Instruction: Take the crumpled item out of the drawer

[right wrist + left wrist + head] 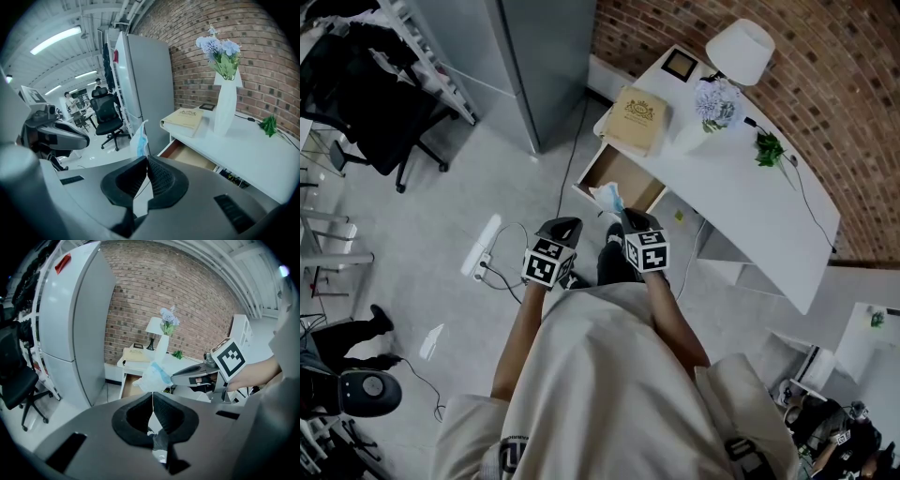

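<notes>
The crumpled white-and-blue face mask [607, 197] [155, 376] [140, 138] is out of the drawer and up in the air, just in front of the drawer's open end. My right gripper [617, 212] [144, 158] has its jaws clamped on the lower edge of the mask, and the rest of the mask sticks up past the tips. In the left gripper view, the mask bunches at the very tip of the right gripper [174, 378].

My left gripper [573, 223] [152, 397] hangs beside the right one, near the mask but not touching it. Its jaws are together, with only a thin slit between the pads, and I can make out nothing caught in them.

The shallow wooden-lined drawer [592, 173] [192, 157] stands pulled out from the long white desk [741, 197] [262, 159]. On the desktop above the drawer lies a thick tan book [639, 117] [185, 119]. Beside the book stands a tall white vase of pale blue flowers [712, 108] [226, 103], and further back a lamp with a white shade [741, 49].

The desk runs along a red brick wall [825, 84]. A tall grey cabinet [534, 56] stands left of the desk, and a black office chair [375, 103] is well off to the left on the pale floor [487, 187].
</notes>
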A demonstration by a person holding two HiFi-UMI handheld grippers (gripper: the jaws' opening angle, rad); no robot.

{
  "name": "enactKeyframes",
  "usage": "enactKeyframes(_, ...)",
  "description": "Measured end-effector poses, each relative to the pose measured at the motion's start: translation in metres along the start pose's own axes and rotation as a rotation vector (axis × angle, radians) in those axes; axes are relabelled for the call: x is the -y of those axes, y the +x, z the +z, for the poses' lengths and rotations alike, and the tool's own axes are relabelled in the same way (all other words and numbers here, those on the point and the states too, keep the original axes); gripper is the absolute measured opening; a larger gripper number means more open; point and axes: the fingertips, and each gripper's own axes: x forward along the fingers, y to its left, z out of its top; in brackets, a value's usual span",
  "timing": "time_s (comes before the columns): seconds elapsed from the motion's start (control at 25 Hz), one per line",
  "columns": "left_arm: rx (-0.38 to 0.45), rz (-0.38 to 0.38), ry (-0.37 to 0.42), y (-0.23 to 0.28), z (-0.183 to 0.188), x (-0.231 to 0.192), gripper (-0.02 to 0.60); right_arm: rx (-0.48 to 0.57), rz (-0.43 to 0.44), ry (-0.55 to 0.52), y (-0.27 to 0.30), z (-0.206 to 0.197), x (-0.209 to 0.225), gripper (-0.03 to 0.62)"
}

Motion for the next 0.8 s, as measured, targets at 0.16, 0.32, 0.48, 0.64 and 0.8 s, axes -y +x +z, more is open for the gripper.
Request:
enactKeyframes(0.16,0.002,0.004,-0.001,0.0006,-0.0033,0.0002,0.017,-0.001,0.006,-0.004,0.0007,-0.0028,-0.0018,0.032)
enactKeyframes(0.32,-0.01,-0.007,0.0,-0.0025,-0.0037,0.0042,0.017,-0.004,0.005,0.0,-0.0014,-0.0045,-0.0041,0.032)
enactKeyframes(0.48,-0.013,-0.011,0.01,-0.0019,-0.0044,0.0057,0.017,0.0,0.001,0.006,-0.0029,-0.0049,-0.0036,0.032)
enactKeyframes(0.64,-0.02,-0.018,0.022,-0.0008,-0.0082,0.0071,0.017,0.004,-0.002,0.008,-0.0031,-0.0058,-0.0032,0.032)
enactKeyframes(0.8,-0.021,-0.011,0.018,-0.0042,-0.0096,0.0018,0.017,0.006,-0.001,0.009,-0.002,-0.0033,-0.0057,0.032)
